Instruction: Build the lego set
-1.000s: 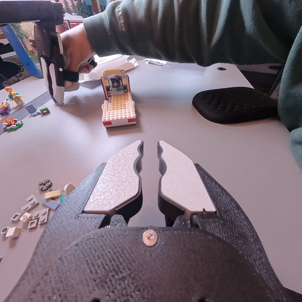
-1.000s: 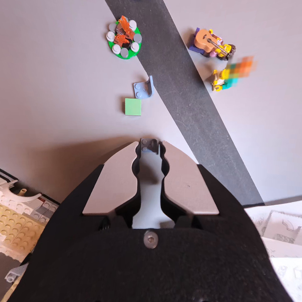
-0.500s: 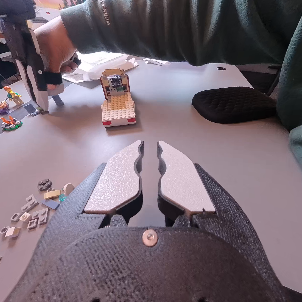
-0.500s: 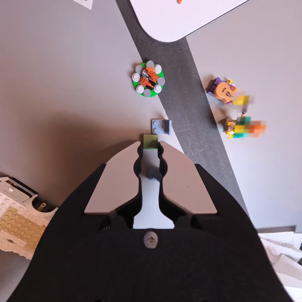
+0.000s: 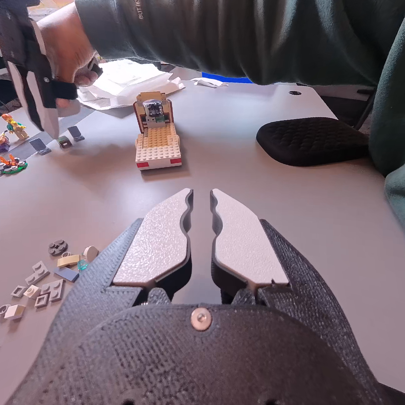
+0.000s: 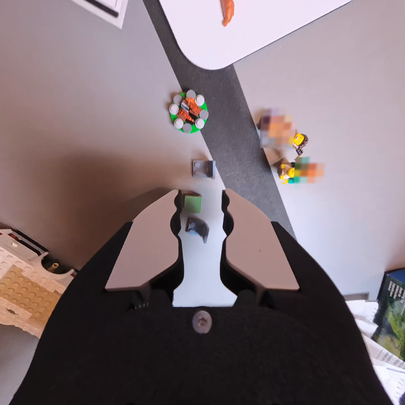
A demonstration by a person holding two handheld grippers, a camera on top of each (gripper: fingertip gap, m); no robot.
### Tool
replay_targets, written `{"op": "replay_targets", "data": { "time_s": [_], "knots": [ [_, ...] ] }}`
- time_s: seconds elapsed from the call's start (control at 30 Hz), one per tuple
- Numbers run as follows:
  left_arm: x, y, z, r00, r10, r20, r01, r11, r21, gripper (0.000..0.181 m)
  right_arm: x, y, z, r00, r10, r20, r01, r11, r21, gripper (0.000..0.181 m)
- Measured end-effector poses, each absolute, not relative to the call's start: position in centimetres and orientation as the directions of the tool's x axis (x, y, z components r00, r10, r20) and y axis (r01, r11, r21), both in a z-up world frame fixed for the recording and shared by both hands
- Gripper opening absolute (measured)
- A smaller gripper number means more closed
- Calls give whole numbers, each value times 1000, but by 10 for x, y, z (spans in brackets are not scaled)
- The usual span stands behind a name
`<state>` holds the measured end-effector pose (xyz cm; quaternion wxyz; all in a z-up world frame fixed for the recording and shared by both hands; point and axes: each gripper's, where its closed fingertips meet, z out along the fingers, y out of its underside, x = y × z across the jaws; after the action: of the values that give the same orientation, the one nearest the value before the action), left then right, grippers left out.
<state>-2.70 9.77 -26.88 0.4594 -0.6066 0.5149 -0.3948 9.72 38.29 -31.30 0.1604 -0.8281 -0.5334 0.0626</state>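
Starting with the left wrist view, we find the left gripper [image 5: 201,192] low over the grey table [image 5: 263,197], its jaws narrowly parted and holding nothing. The partly built lego vehicle [image 5: 158,142] stands ahead of it, well apart. Loose small pieces [image 5: 52,274] lie scattered to its left. A black pad [image 5: 311,140] rests at right. Farther off, the right gripper [image 5: 47,129] points down beside a green tile [image 5: 64,141] and two blue-grey bracket pieces.

In the right wrist view, we note the right gripper [image 6: 201,192] released, jaws spread, grasping nothing. The green tile [image 6: 192,204] and a blue-grey bracket [image 6: 196,229] lie on the table between its fingers. A second bracket [image 6: 203,168] sits just beyond, and the campfire model [image 6: 189,114] farther on.
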Motion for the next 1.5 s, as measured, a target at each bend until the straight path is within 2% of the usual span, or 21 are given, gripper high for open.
{"op": "replay_targets", "data": {
  "time_s": [0.13,0.27,0.53,0.67,0.77,0.83,0.93,1.0,1.13,1.23,1.37,1.5],
  "knots": [
    [-27,98,-268,157,-987,11,-259,-52,-965,14,87,395,-318,419,905,74,869,-376,-321,24],
    [-27,98,-268,156,-988,12,-258,-52,-965,14,80,399,-326,375,925,67,892,-340,-300,3],
    [-28,100,-267,161,-986,32,-247,-71,-966,14,79,391,-322,200,967,157,949,-152,-275,2],
    [-28,100,-268,166,-986,24,-250,-65,-966,14,73,386,-308,199,966,165,930,-133,-344,14],
    [-28,100,-268,166,-986,17,-252,-59,-966,14,69,375,-281,263,945,195,874,-148,-463,20],
    [-28,99,-268,166,-986,15,-254,-57,-965,14,70,365,-260,380,898,223,814,-209,-543,20],
    [-27,100,-268,173,-985,8,-254,-53,-966,12,63,334,-230,592,791,153,627,-333,-704,19],
    [-26,100,-267,180,-984,8,-246,-53,-968,11,59,313,-223,707,703,82,499,-413,-762,19],
    [-30,111,-267,250,-968,-22,-259,-45,-965,13,58,287,-231,829,548,107,401,-451,-797,16],
    [-37,120,-259,317,-947,-41,-229,-35,-973,14,63,277,-240,892,435,125,347,-479,-806,7],
    [-41,124,-255,348,-936,-58,-219,-21,-976,14,81,265,-265,931,307,199,346,-565,-749,0],
    [-39,123,-257,339,-938,-80,-234,-1,-972,14,97,251,-281,965,192,180,261,-606,-751,0]
  ]
}}
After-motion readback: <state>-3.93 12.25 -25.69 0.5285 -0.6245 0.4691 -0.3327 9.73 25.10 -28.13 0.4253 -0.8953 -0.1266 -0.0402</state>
